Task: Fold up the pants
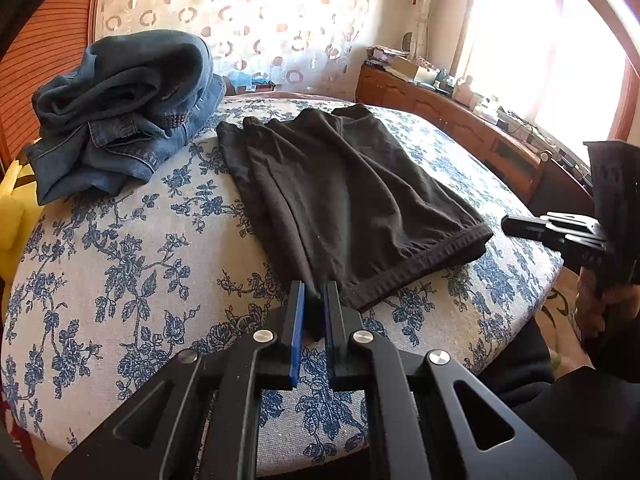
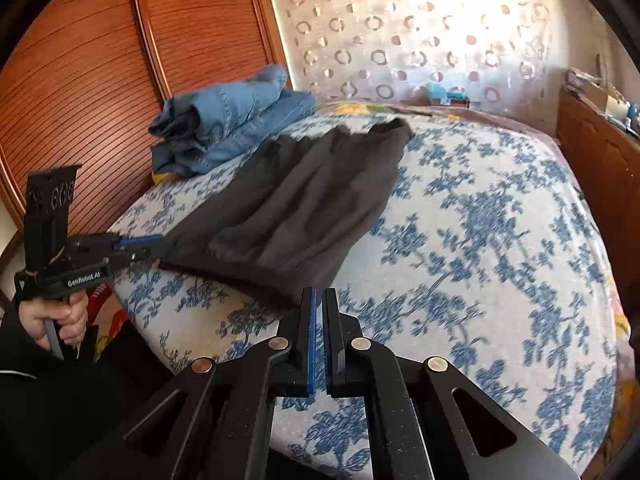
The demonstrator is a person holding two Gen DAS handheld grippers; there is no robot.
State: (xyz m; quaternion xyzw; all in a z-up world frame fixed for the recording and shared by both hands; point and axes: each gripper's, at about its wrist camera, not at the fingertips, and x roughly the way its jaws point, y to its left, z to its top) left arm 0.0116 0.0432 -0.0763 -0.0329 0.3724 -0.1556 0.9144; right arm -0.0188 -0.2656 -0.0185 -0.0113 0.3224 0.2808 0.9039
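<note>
Black pants (image 1: 344, 184) lie folded lengthwise on the flowered bed cover (image 1: 120, 260), with the ribbed band nearest me. My left gripper (image 1: 314, 286) is shut on the near left corner of that band, and dark cloth shows between its blue pads. The right wrist view shows the same gripper (image 2: 154, 246) pinching the pants (image 2: 288, 200) at that corner, with a hand (image 2: 52, 316) on its handle. My right gripper (image 2: 320, 291) is shut with nothing between its pads, just off the band's right end. In the left wrist view the right gripper (image 1: 505, 222) sits a little apart from the cloth.
A heap of blue jeans (image 1: 120, 108) (image 2: 228, 120) lies at the bed's far left. Wooden wardrobe doors (image 2: 100, 80) stand behind it. A low wooden cabinet (image 1: 460, 120) cluttered with small items runs along the right under the window. Something yellow (image 1: 12, 208) lies at the bed's left edge.
</note>
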